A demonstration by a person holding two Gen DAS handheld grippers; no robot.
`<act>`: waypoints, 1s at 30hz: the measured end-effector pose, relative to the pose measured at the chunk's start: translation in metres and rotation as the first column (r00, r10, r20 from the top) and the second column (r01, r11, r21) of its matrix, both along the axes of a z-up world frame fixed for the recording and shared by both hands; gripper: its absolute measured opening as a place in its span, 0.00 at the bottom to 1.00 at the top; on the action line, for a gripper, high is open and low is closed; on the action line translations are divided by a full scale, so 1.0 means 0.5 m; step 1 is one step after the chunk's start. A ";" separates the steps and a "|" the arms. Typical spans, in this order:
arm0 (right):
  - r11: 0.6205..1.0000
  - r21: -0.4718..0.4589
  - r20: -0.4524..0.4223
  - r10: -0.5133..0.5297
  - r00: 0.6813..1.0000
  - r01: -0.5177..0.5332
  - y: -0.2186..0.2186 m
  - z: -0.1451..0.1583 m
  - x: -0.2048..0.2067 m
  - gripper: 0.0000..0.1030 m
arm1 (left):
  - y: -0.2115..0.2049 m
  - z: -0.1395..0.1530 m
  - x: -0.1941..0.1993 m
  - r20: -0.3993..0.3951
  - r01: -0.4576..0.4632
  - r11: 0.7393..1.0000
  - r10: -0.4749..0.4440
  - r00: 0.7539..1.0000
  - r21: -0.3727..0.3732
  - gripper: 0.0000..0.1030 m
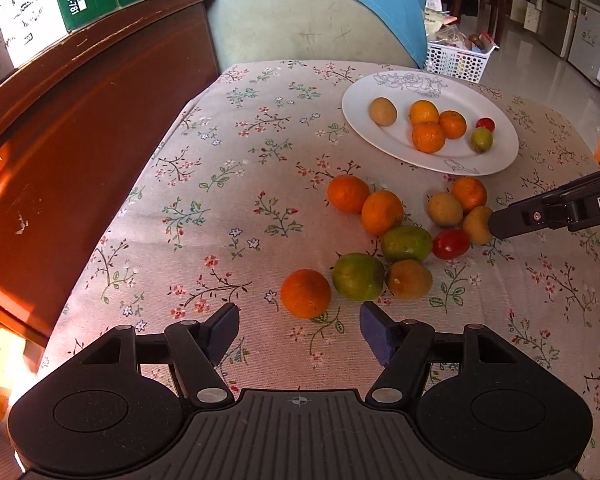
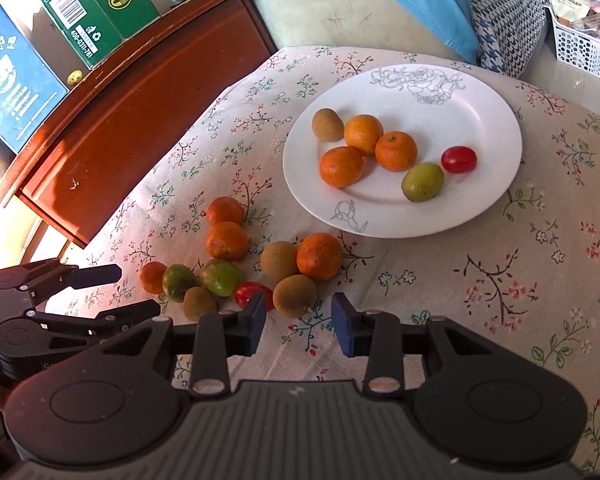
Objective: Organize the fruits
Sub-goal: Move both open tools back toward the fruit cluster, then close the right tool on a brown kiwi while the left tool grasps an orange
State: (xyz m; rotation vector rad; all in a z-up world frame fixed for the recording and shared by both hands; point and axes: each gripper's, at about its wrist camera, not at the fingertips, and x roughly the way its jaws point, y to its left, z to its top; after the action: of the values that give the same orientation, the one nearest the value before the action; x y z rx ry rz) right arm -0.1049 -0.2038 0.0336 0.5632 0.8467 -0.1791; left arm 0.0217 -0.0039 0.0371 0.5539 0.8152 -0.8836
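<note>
While the flowered surface (image 2: 540, 280) carries everything | white plate (image 2: 492, 120) holds six fruits | loose fruit cluster (image 2: 284, 260) lies beside plate | left hand-held gripper (image 1: 298, 326) released, empty | right hand-held gripper (image 2: 298, 316) released, near kiwi (image 2: 294, 295)

I hold my left gripper (image 1: 298, 326) and right gripper (image 2: 299, 320) low over the table, both jaws spread apart, gripping nothing.

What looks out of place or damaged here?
A cluster of loose fruit lies on the tablecloth beside the plate instead of on it. The wooden cabinet has scuffed, chipped finish.
</note>
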 end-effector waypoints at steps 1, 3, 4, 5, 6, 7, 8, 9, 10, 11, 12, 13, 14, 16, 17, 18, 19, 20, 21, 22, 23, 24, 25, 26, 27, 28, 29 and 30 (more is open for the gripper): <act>1.000 0.000 0.000 -0.002 1.000 0.002 0.001 -0.001 0.002 0.37 | -0.001 -0.002 0.002 0.002 0.005 1.000 -0.005 1.000 0.001 0.64; 1.000 0.002 -0.003 -0.002 1.000 0.002 0.001 -0.003 0.004 0.37 | 0.000 -0.005 0.009 0.000 0.012 1.000 -0.012 1.000 -0.012 0.64; 1.000 0.003 -0.005 -0.002 1.000 0.002 0.002 -0.004 0.006 0.37 | 0.001 -0.006 0.011 -0.004 0.014 1.000 -0.014 1.000 -0.018 0.64; 1.000 0.003 -0.007 -0.003 1.000 0.003 0.002 -0.005 0.007 0.37 | 0.001 -0.008 0.017 -0.007 0.019 0.999 -0.019 1.000 -0.027 0.64; 1.000 0.001 -0.008 -0.003 1.000 0.003 0.003 -0.006 0.008 0.37 | 0.000 -0.009 0.020 -0.005 0.024 0.999 -0.024 1.000 -0.030 0.64; 1.000 0.001 -0.009 -0.002 1.000 0.002 0.004 -0.007 0.009 0.37 | 0.000 -0.011 0.022 -0.004 0.030 0.999 -0.030 1.000 -0.029 0.64; 1.000 0.000 -0.010 0.000 1.000 0.000 0.005 -0.008 0.011 0.37 | -0.003 -0.015 0.026 -0.002 0.035 0.999 -0.035 0.999 -0.023 0.64; 1.000 -0.001 -0.012 0.002 1.000 -0.002 0.006 -0.008 0.011 0.37 | -0.004 -0.018 0.029 -0.004 0.039 0.999 -0.039 0.999 -0.018 0.61; 1.000 -0.003 -0.013 0.002 1.000 -0.002 0.007 -0.009 0.012 0.37 | -0.006 -0.021 0.032 -0.006 0.047 0.999 -0.047 0.999 -0.013 0.61; 1.000 -0.007 -0.015 0.002 1.000 -0.002 0.009 -0.010 0.013 0.37 | -0.006 -0.024 0.034 -0.006 0.056 0.998 -0.056 0.998 -0.011 0.61; 1.000 -0.009 -0.015 0.003 1.000 -0.003 0.010 -0.011 0.014 0.37 | -0.008 -0.027 0.035 -0.003 0.066 0.998 -0.066 0.998 -0.009 0.61; 1.000 -0.010 -0.016 0.004 1.000 -0.004 0.011 -0.012 0.015 0.37 | -0.008 -0.028 0.038 0.000 0.078 0.997 -0.078 0.997 -0.017 0.62; 1.000 -0.012 -0.017 0.004 1.000 -0.004 0.012 -0.013 0.017 0.37 | -0.007 -0.028 0.040 -0.001 0.087 0.996 -0.087 0.996 -0.025 0.61; 1.000 -0.022 -0.021 0.007 1.000 -0.007 0.016 -0.015 0.021 0.37 | -0.008 -0.030 0.046 -0.007 0.103 0.994 -0.103 0.995 -0.035 0.61; 1.000 -0.028 -0.024 0.009 1.000 -0.010 0.018 -0.016 0.023 0.37 | -0.009 -0.030 0.049 -0.010 0.107 0.993 -0.107 0.994 -0.040 0.61; 0.999 -0.032 -0.024 0.011 1.000 -0.012 0.021 -0.017 0.025 0.37 | -0.009 -0.030 0.051 -0.015 0.110 0.993 -0.111 0.994 -0.046 0.58; 0.999 -0.035 -0.024 0.012 1.000 -0.013 0.022 -0.018 0.026 0.37 | -0.010 -0.030 0.053 -0.017 0.115 0.992 -0.116 0.993 -0.051 0.56; 0.999 -0.038 -0.023 0.013 1.000 -0.014 0.023 -0.018 0.027 0.37 | -0.011 -0.031 0.054 -0.017 0.121 0.991 -0.123 0.992 -0.053 0.56; 0.999 -0.041 -0.022 0.012 1.000 -0.013 0.024 -0.018 0.028 0.37 | -0.011 -0.031 0.054 -0.017 0.130 0.990 -0.131 0.991 -0.056 0.54; 0.999 -0.047 -0.020 0.009 1.000 -0.010 0.025 -0.018 0.028 0.37 | -0.011 -0.032 0.055 -0.020 0.139 0.988 -0.140 0.990 -0.061 0.51; 0.998 -0.059 -0.018 0.006 1.000 -0.007 0.026 -0.017 0.029 0.37 | -0.011 -0.032 0.056 -0.027 0.146 0.987 -0.148 0.989 -0.067 0.50; 0.998 -0.066 -0.018 0.004 1.000 -0.006 0.027 -0.017 0.029 0.36 | -0.010 -0.032 0.058 -0.034 0.151 0.986 -0.154 0.988 -0.074 0.47; 0.998 -0.070 -0.019 0.003 1.000 -0.004 0.026 -0.017 0.031 0.36 | -0.010 -0.032 0.059 -0.038 0.153 0.985 -0.157 0.987 -0.079 0.46; 0.998 -0.067 -0.018 0.000 1.000 -0.001 0.025 -0.018 0.031 0.36 | -0.009 -0.033 0.058 -0.038 0.154 0.985 -0.158 0.987 -0.082 0.46; 0.998 -0.063 -0.017 -0.004 1.000 0.002 0.023 -0.019 0.031 0.36 | -0.009 -0.033 0.059 -0.038 0.155 0.984 -0.159 0.987 -0.084 0.46; 0.998 -0.059 -0.016 -0.007 1.000 0.006 0.022 -0.019 0.032 0.36 | -0.008 -0.033 0.059 -0.041 0.157 0.984 -0.161 0.986 -0.087 0.46; 0.998 -0.056 -0.015 -0.009 1.000 0.009 0.021 -0.019 0.033 0.36 | -0.008 -0.033 0.059 -0.046 0.162 0.983 -0.166 0.985 -0.091 0.45; 0.998 -0.055 -0.014 -0.011 1.000 0.010 0.020 -0.019 0.033 0.36 | -0.008 -0.033 0.058 -0.049 0.166 0.982 -0.171 0.984 -0.093 0.42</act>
State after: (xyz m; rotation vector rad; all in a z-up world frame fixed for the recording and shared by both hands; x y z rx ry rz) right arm -0.0882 -0.1936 0.0240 0.5156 0.8502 -0.2152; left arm 0.0507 -0.0079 0.0203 0.5266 0.7845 -1.0900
